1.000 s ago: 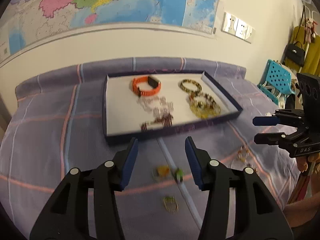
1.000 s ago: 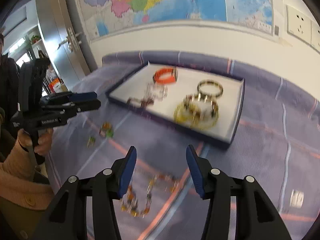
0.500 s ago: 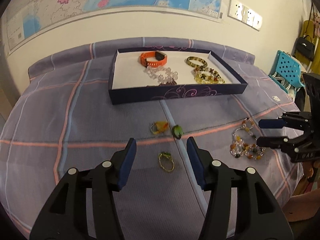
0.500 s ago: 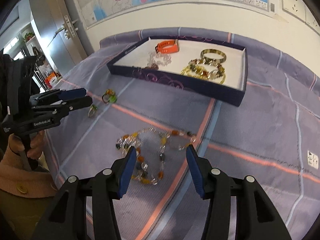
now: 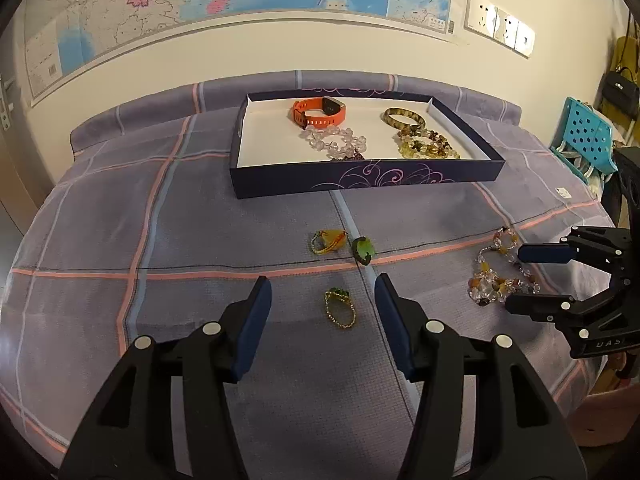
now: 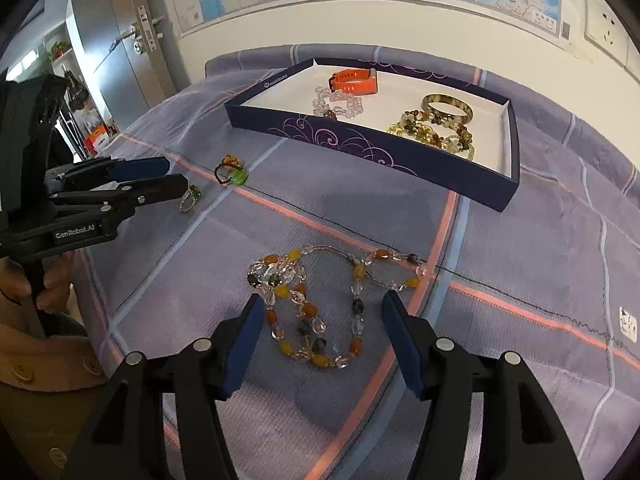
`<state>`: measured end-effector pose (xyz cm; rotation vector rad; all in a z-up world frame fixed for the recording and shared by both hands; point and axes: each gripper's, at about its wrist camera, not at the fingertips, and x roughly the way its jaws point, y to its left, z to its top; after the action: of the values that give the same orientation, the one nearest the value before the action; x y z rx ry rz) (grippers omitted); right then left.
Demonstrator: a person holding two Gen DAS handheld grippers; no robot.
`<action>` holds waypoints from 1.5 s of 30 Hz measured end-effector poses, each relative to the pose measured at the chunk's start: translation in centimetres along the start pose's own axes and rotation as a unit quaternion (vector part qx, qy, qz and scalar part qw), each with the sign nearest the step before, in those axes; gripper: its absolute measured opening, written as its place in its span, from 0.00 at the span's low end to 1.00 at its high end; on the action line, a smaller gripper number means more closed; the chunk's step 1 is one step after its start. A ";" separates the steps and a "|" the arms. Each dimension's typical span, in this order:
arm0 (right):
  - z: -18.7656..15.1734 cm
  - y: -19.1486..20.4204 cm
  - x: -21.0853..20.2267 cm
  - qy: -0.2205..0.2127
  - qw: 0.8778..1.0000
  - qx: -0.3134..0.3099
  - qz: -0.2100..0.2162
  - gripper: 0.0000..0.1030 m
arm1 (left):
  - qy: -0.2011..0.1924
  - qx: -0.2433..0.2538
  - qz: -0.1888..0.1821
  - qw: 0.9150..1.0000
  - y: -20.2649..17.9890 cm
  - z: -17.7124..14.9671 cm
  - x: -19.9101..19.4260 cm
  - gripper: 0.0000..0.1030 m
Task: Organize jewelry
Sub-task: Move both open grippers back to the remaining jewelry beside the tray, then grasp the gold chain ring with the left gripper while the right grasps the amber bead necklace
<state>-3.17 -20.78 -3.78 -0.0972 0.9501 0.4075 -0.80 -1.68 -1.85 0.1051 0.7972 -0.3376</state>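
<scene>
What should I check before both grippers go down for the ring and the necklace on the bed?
1. Left gripper open: ok.
2. Gold ring lined up between left fingers: ok, untouched.
3. Right gripper open: ok.
4. Beaded necklace between right fingers: ok, though it sprawls wider than the gap.
5. Free space in tray: ok, left half bare.
6. Grippers clear of each other: ok.

Both grippers had black frames, blue pads, silver screws; tan buttoned sleeve at left.
</scene>
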 end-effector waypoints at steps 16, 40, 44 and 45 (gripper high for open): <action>1.1 -3.2 -2.1 -0.028 0.996 0.075 0.047 0.08 | 0.006 -0.004 0.006 1.000 0.2 -0.3 0.2 0.52; 3.3 -4.0 -4.9 -0.079 0.990 0.090 0.079 0.04 | 0.035 0.035 -0.060 0.997 -0.5 -0.6 1.9 0.39; 3.3 -4.0 -4.8 -0.079 0.990 0.087 0.078 0.04 | 0.037 0.036 -0.063 0.997 -0.6 -0.4 2.1 0.38; 3.2 -4.0 -4.7 -0.076 0.991 0.085 0.075 0.04 | 0.037 0.036 -0.061 0.997 -0.5 -0.3 2.1 0.38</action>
<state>-1.54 -25.05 1.49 0.1599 0.8398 0.4637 0.18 -2.66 -3.61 0.1373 0.8668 -0.4810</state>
